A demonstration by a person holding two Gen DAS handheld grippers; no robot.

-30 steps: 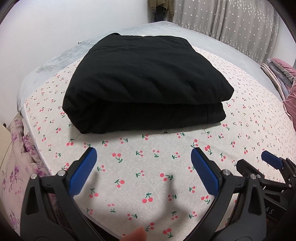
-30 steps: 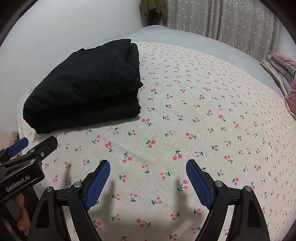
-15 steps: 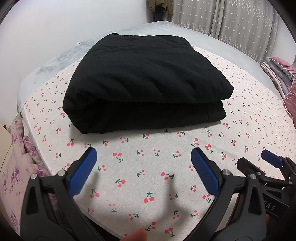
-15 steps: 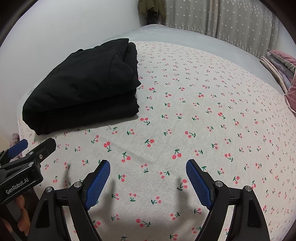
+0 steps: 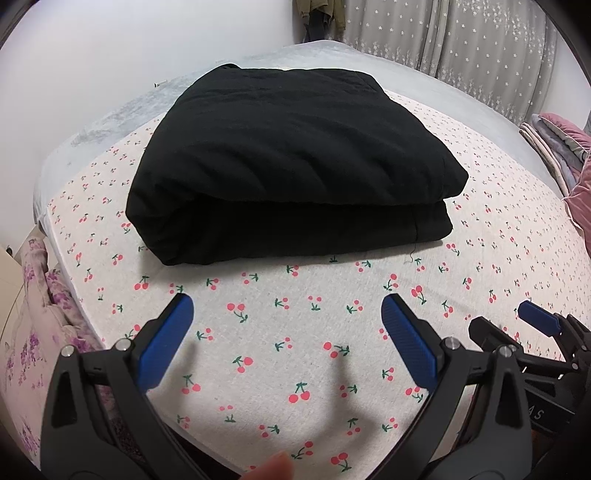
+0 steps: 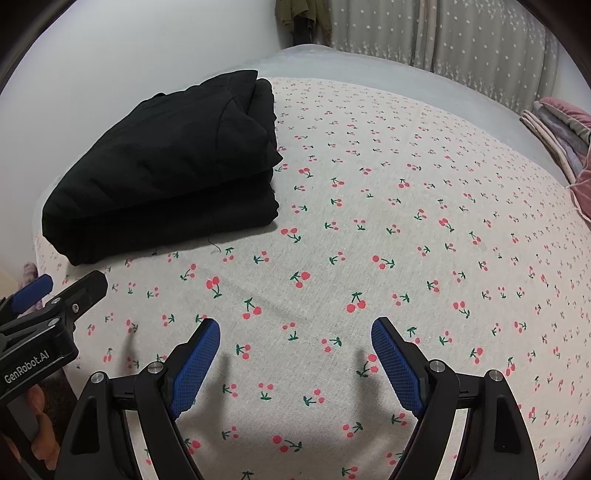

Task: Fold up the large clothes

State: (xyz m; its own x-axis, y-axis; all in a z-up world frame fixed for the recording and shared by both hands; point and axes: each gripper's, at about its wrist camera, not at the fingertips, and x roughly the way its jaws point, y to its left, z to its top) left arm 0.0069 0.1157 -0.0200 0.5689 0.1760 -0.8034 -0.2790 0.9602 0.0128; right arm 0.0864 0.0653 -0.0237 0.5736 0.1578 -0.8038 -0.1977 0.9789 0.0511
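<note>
- Black garment [image 5: 291, 162] lies folded into a thick rectangular bundle on the cherry-print sheet [image 5: 295, 362], toward the bed's far-left corner by the white wall [image 5: 110, 55].
- Left gripper [image 5: 286, 334] hovers over the sheet just short of the bundle's near edge, blue pads [image 5: 166, 341] wide apart, nothing between them.
- Right gripper [image 6: 295, 363] sits beside it over bare sheet, fingers spread, holding nothing; the bundle is up and to its left.
- Each gripper shows at the edge of the other's view.
- Grey star-print curtain [image 6: 443, 33] behind the bed; pink folded bedding [image 6: 565, 133] at right edge.
</note>
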